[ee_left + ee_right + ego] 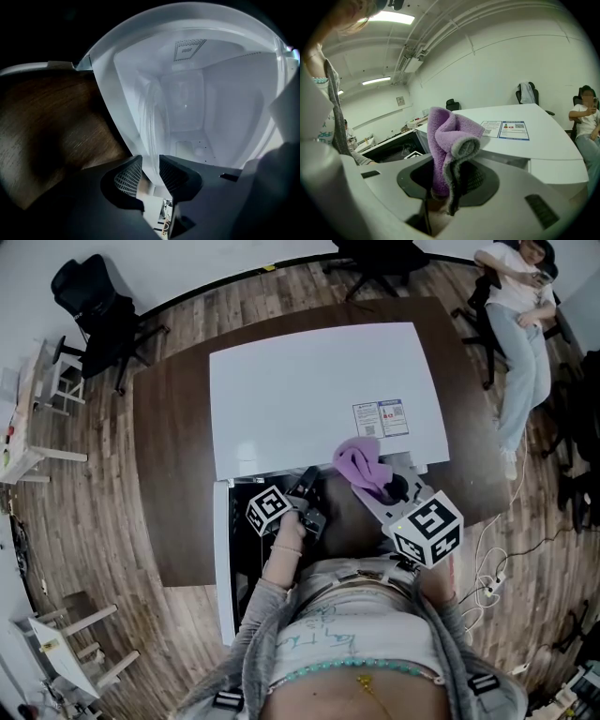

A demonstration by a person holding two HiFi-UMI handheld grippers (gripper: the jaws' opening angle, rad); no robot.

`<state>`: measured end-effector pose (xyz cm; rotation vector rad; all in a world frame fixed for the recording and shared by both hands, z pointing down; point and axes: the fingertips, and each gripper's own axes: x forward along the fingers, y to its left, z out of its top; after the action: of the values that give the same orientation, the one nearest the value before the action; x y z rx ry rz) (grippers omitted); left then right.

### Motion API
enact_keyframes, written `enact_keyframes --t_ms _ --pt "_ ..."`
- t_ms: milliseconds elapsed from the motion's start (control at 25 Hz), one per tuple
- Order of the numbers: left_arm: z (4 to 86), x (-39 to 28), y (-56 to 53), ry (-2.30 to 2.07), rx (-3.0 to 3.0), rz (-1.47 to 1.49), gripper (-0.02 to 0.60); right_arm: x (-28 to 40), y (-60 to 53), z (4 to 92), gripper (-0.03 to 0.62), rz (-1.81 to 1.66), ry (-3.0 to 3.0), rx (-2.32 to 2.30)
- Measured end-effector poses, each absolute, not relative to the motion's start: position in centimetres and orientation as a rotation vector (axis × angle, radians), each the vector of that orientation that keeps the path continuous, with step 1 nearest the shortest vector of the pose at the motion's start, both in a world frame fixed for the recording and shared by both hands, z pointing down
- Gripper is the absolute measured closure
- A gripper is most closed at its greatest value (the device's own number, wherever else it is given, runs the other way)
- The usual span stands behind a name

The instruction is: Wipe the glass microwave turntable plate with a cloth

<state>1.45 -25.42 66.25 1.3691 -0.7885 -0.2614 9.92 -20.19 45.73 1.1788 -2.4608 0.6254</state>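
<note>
A person stands at a dark wooden counter (173, 474), facing a white microwave (319, 381). The left tool (150, 163) reaches into the microwave's lit cavity. Its jaws are closed on the rim of the glass turntable plate (151, 112), which is tipped up on edge inside. The right tool (454, 171) hovers at the microwave's front edge, jaws clamped on a bunched purple cloth (445, 136), apart from the plate.
</note>
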Motion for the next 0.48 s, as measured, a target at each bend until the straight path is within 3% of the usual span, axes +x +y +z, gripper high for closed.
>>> enact_keyframes --t_ms 160,480 --pt "65.81 1.39 -25.20 -0.775 1.393 -0.284 0.513 9.99 -20.24 45.83 0.473 0.623 -2.469 1.174" --pt "65.64 0.75 -24.70 -0.756 1.415 -0.325 0.528 9.98 -20.13 45.92 0.473 0.610 -2.474 1.169"
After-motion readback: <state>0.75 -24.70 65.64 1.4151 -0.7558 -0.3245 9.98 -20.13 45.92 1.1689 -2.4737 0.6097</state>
